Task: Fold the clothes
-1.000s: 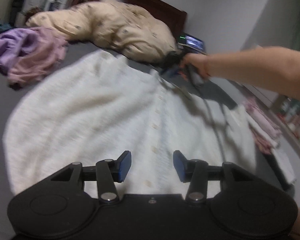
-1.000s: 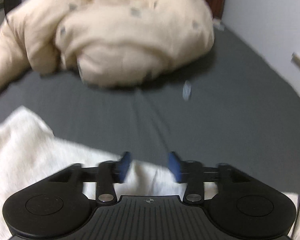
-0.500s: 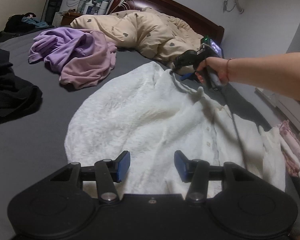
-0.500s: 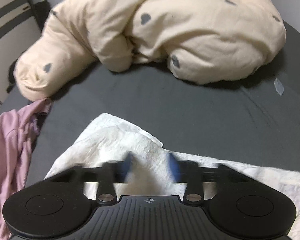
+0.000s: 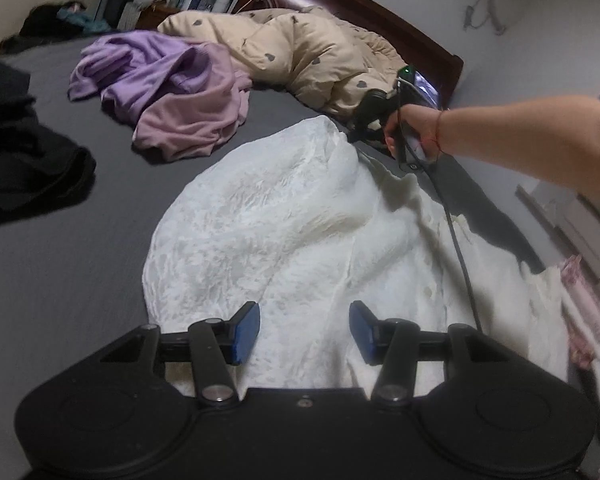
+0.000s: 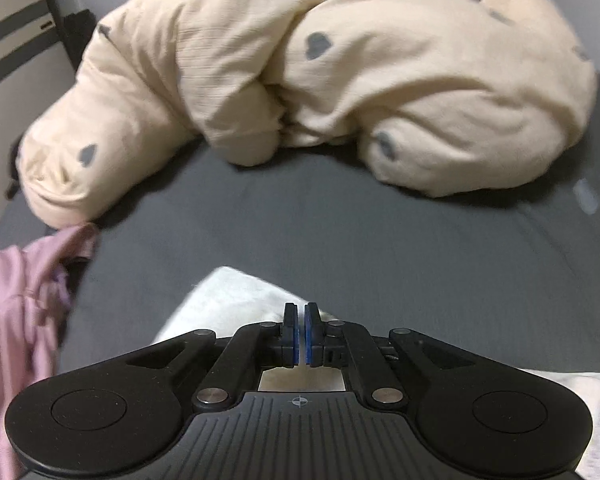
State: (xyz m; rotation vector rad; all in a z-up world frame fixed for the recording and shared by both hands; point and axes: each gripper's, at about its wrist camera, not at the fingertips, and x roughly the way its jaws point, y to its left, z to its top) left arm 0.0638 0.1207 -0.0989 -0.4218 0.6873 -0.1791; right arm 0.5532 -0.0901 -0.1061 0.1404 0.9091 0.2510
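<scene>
White textured cardigan (image 5: 284, 216) spread rumpled on bed (image 5: 60, 264), corner at 1 o'clock pinched by right hand-held gripper (image 6: 299, 334); left hand-held gripper (image 5: 304, 332) spread above hem.

Black tool (image 5: 304, 334), blue pads (image 5: 247, 332), red wrist string (image 5: 437, 130)

Left gripper (image 5: 304, 330) open over white garment (image 5: 284, 232); right gripper (image 5: 374, 120) seemingly pinching its corner

both wrist views angled down, close over bed; share white garment (image 5: 284, 216), beige duvet (image 6: 340, 80).
</scene>
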